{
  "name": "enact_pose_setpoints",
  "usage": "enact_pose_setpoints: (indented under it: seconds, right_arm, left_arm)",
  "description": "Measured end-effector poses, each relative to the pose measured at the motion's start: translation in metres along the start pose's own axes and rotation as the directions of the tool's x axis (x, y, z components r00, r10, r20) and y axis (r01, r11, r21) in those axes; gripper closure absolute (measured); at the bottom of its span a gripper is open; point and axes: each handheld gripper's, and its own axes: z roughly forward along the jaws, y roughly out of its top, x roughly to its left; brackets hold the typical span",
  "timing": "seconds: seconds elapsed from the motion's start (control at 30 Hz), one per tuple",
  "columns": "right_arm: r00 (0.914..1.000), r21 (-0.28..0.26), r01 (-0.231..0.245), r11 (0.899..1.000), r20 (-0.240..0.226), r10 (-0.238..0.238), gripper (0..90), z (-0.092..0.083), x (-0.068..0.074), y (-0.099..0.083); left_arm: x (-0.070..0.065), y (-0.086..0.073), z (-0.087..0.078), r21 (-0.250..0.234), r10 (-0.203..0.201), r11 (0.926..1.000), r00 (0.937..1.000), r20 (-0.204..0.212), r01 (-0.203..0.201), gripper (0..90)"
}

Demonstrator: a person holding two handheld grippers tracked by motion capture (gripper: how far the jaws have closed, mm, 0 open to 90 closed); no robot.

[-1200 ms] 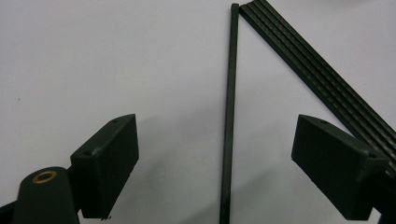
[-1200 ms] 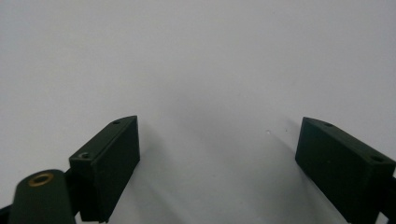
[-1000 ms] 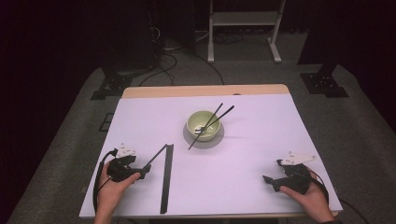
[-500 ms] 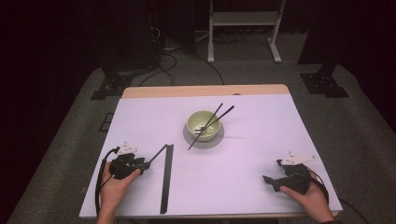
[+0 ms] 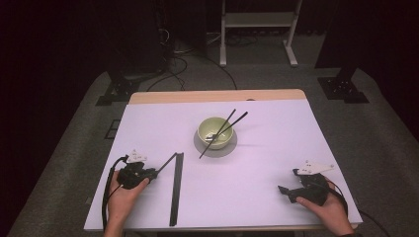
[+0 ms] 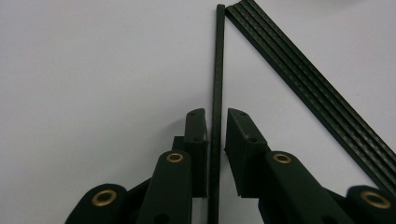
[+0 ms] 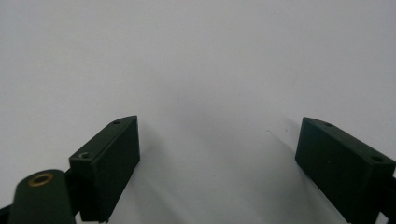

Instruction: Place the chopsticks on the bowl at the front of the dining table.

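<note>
While the thin black carbon-weave rod [image 6: 216,70] lies on the white bench [image 5: 257,177] beside a row of like rods [image 6: 308,84], the left hand-held gripper [image 6: 215,128], just closing, nips it; the right hand-held gripper [image 7: 217,154] gapes wide.

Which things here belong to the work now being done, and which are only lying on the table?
In the work:
- left tongs, jaws just closing on the single black rod
- row of black rods beside it

Lying about:
- green bowl
- chopsticks across it
- right tongs, open
</note>
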Motion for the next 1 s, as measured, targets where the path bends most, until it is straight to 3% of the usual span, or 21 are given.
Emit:
enact_pose_setpoints:
  seconds: [0.5, 1.0]
  right_arm:
    - [1.0, -0.001, 0.001, 1.0, 0.001, -0.001, 12.2, 0.0, 0.0001, -0.0001]
    - [1.0, 0.0, 0.001, 1.0, 0.001, -0.001, 12.2, 0.0, 0.0001, 0.0]
  left_arm:
    - [-0.0011, -0.0033, 0.0007, -0.008, 0.012, 0.9999, 0.9997, -0.023, -0.013, 86.2]
    - [0.0016, -0.0032, -0.0019, -0.024, -0.007, 0.9997, 1.0, -0.004, 0.007, 86.4]
